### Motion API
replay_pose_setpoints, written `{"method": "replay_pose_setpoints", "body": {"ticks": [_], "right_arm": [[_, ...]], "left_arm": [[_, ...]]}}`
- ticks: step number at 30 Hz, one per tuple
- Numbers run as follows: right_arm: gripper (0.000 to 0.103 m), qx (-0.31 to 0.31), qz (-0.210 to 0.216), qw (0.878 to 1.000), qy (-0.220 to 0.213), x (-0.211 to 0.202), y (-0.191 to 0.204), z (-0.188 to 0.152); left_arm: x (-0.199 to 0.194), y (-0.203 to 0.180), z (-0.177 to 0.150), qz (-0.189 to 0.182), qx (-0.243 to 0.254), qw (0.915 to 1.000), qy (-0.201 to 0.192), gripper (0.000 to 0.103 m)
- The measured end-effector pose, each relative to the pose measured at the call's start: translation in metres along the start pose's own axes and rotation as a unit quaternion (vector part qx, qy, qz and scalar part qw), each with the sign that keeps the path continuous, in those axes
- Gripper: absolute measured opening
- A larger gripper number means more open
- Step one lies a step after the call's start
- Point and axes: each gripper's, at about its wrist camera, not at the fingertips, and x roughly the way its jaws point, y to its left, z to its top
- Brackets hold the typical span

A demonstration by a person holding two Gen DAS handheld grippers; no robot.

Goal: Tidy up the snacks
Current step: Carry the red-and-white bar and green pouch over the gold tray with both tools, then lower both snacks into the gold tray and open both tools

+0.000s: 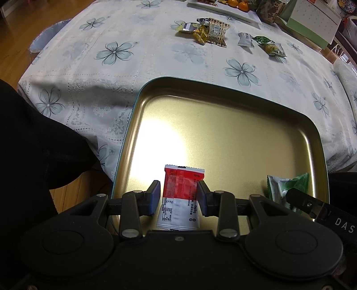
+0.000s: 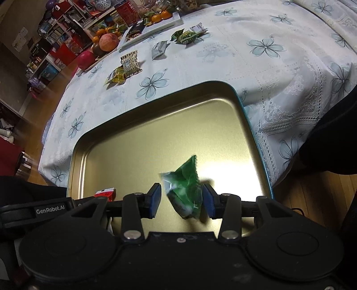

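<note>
A gold tin tray with a teal rim rests at the near edge of the flowered tablecloth. My left gripper hangs over its near side, jaws apart around a red and white snack packet. A gap shows at the left pad, so the gripper is open. My right gripper is open over the same tray. A blurred green packet sits tilted between its pads, clear of the left pad. The red packet shows at the left of the right wrist view, and the green packet at the right of the left wrist view.
Several loose wrapped snacks lie on the cloth beyond the tray, with a grey packet and a green-yellow one. A white tray of fruit and a desk calendar stand at the far edge. Dark clothing borders the table.
</note>
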Motion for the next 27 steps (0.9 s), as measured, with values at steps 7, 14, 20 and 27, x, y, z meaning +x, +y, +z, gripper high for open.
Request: {"method": "replay_pose_setpoints", "body": {"ticks": [7, 14, 20, 27], "right_arm": [[0.05, 0.004, -0.002, 1.0, -0.004, -0.001, -0.0015, 0.0014], [0.051, -0.001, -0.001, 1.0, -0.009, -0.0025, -0.0004, 0.0008], [0.051, 0.002, 0.004, 1.0, -0.024, -0.0074, -0.0009, 0.0011], [0.055, -0.003, 0.001, 1.0, -0.024, -0.0071, -0.0002, 0.0015]], "left_arm": [[0.0004, -0.0008, 0.0003, 0.002, 0.001, 1.0, 0.0, 0.044], [0.0004, -0.0007, 0.0001, 0.002, 0.001, 1.0, 0.0, 0.044], [0.0003, -0.001, 0.0001, 0.003, 0.001, 1.0, 0.0, 0.044], [0.0, -0.0011, -0.0001, 0.002, 0.001, 1.0, 0.0, 0.044]]}}
